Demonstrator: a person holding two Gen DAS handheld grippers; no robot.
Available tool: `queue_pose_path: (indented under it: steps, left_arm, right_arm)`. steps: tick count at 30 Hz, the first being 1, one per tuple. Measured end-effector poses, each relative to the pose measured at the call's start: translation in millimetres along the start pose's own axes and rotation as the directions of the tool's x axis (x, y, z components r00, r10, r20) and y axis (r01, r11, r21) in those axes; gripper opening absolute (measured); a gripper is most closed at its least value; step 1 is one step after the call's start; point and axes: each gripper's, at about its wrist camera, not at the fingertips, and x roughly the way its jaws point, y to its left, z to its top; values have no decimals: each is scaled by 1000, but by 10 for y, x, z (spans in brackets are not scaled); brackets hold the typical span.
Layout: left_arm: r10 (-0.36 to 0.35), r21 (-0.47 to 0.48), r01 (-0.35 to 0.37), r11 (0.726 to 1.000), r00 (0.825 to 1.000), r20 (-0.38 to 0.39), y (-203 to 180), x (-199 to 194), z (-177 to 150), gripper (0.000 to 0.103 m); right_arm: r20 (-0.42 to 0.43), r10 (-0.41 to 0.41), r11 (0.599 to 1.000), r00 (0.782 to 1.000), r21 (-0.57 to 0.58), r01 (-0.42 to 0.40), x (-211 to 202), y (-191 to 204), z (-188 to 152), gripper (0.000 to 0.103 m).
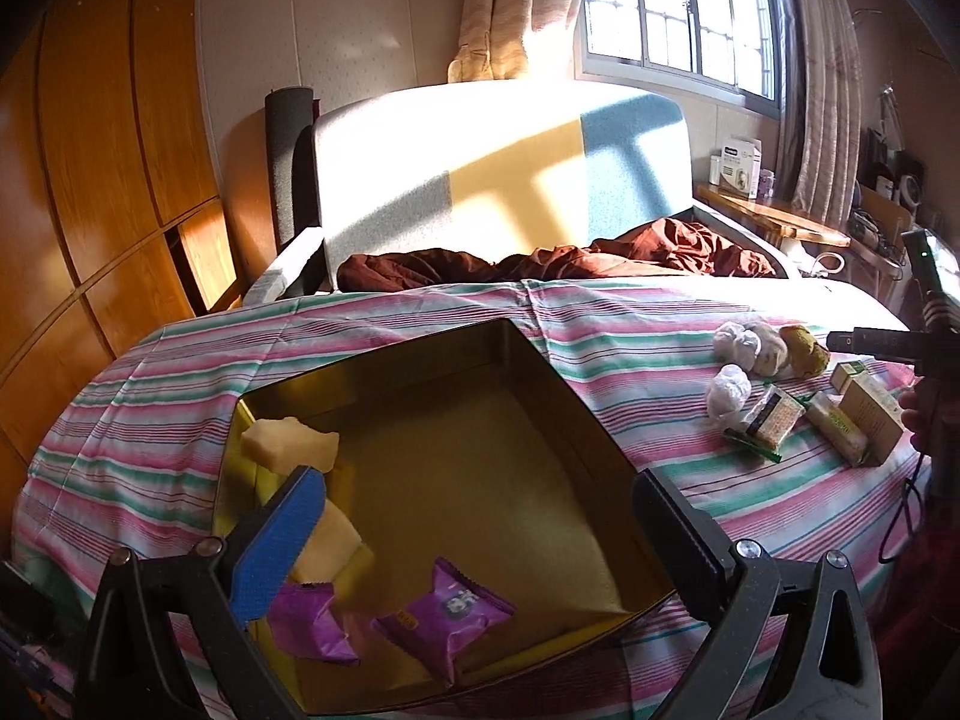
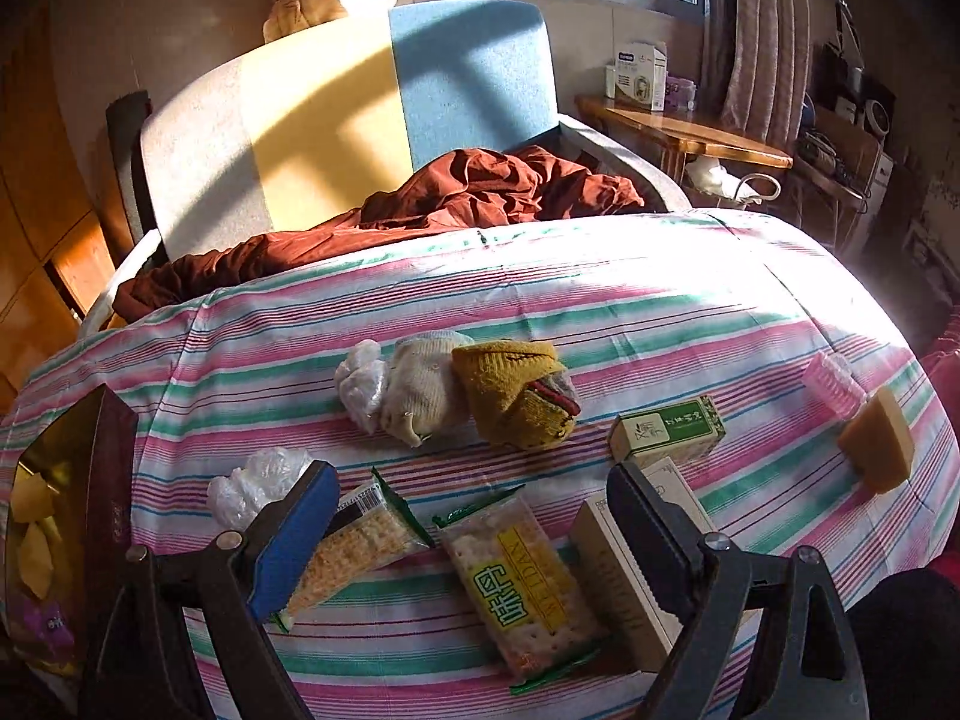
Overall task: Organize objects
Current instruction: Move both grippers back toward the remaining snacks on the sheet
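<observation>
A gold tin box (image 1: 540,372) lies open on the striped cloth; inside are yellow sponge pieces (image 1: 288,441) and two purple snack packets (image 1: 444,618). My left gripper (image 1: 480,546) hangs open above the box with nothing between its fingers. My right gripper (image 2: 474,540) is open over two cracker packets (image 2: 516,576) and a beige carton (image 2: 624,582), touching none of them. Beyond lie rolled socks, white (image 2: 420,390) and mustard (image 2: 516,390), clear plastic bags (image 2: 252,483), a green-and-cream box (image 2: 666,435), a yellow sponge wedge (image 2: 882,450) and a pink item (image 2: 834,384).
The striped cloth (image 2: 600,300) covers a table that drops away at the right. Behind it stands a chair (image 1: 480,168) with a brown garment (image 1: 600,252). A wooden wardrobe (image 1: 108,150) is at the left, a wooden desk (image 2: 678,126) at the right under the window.
</observation>
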Motion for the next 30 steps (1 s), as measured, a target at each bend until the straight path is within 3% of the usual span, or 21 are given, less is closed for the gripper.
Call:
queue_pose_path:
  steps: [4,16,24,27,30]
  left_arm:
    - [-74,46,75,996,997,-8,-315,105,102,103]
    - [-185,185,209,960,973,-136,-1252,631,315,103]
    - [-228,167,275,947,940,-252,-1627,1177,510,103]
    - [-231,184,283,941,937,-262,-1771,1379,598,103]
    - [-234,196,305,932,920,-315,-1899,1654,636,103]
  right_arm:
    - [-18,18,998,1000,67,-17,29,-117,15,93]
    - [-22,49,983,999,178,-44,27,-343,36,93]
    - [-11,82,977,997,198,-78,-6,-388,44,93]
    - [-11,102,973,995,210,-98,2,-412,48,93]
    - [-10,116,970,993,214,-111,1,-423,49,93]
